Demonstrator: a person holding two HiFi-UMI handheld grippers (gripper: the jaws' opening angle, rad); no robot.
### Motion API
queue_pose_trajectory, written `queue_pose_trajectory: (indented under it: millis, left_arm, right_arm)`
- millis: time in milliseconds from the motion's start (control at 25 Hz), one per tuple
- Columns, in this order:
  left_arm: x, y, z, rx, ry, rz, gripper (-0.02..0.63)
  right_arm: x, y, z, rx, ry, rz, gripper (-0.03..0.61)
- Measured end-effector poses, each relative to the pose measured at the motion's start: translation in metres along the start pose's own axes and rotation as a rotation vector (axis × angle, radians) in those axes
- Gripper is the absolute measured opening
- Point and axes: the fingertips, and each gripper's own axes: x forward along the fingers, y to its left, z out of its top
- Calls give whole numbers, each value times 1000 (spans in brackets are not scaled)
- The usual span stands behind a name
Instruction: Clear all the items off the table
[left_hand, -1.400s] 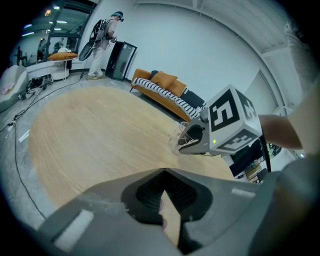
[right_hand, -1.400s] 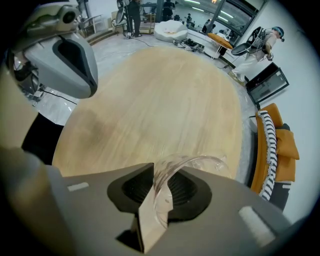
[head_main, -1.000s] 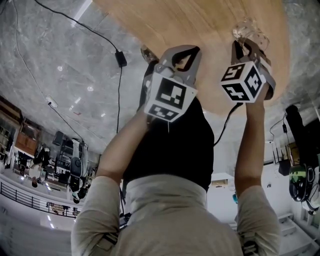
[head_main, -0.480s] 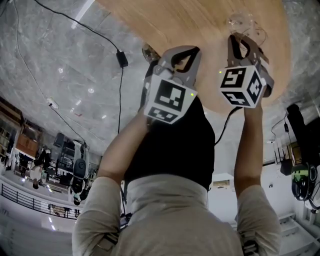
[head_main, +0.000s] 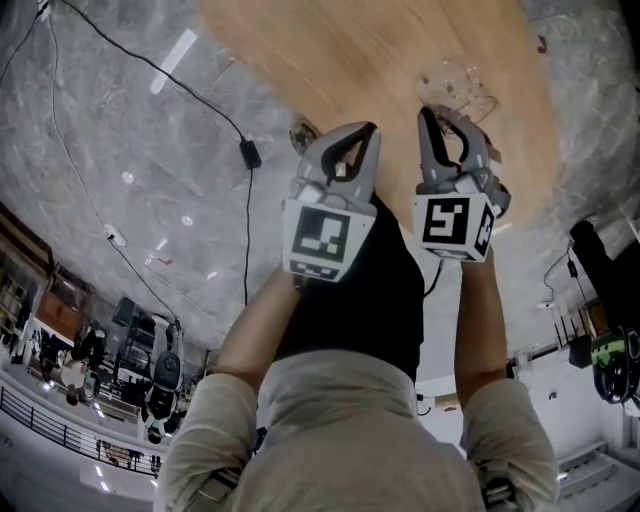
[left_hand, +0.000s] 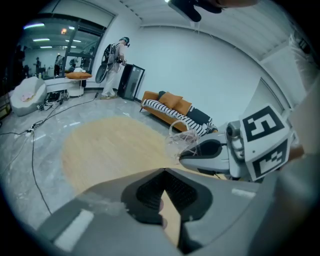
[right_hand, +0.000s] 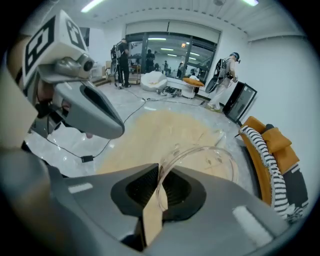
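Clear cup (head_main: 458, 88) sits at the near right part of the round wooden table (head_main: 340, 50) in the head view, tilted, with the right gripper (head_main: 447, 112) reaching onto its near rim. We see the left gripper (head_main: 348, 135) just beside it on the left, over the near table edge, its two fingers meeting at the tips with nothing between them. A black cable with an adapter (head_main: 245, 152) lies on the marble floor to the left. In the left gripper view we find the left gripper (left_hand: 162, 175) clenched and empty, its pads together above the wooden table (left_hand: 110, 145); to the right the right gripper (left_hand: 184, 154) touches the clear cup (left_hand: 181, 139), and an orange sofa (left_hand: 170, 104) stands far behind. In the right gripper view the right gripper (right_hand: 159, 186) is clamped on the cup's transparent rim (right_hand: 200, 156), which passes between the pads while the rest of the cup arches out over the table (right_hand: 160, 132). We see the left gripper (right_hand: 107, 122) at the left, apart from the cup.
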Motion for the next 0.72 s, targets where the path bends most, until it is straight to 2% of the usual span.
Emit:
queue_pose_trajectory:
  millis: [280, 560, 720]
  left_arm:
    - [-45, -23, 44, 48, -53, 12, 20]
    - [-114, -47, 107, 100, -175, 43, 20]
    - [-147, -62, 141, 134, -274, 40, 20]
  right_arm:
    - [-63, 1, 53, 42, -120, -57, 32]
    - [-151, 1, 112, 75, -244, -133, 32]
    - [-205, 2, 138, 92, -363, -211, 32]
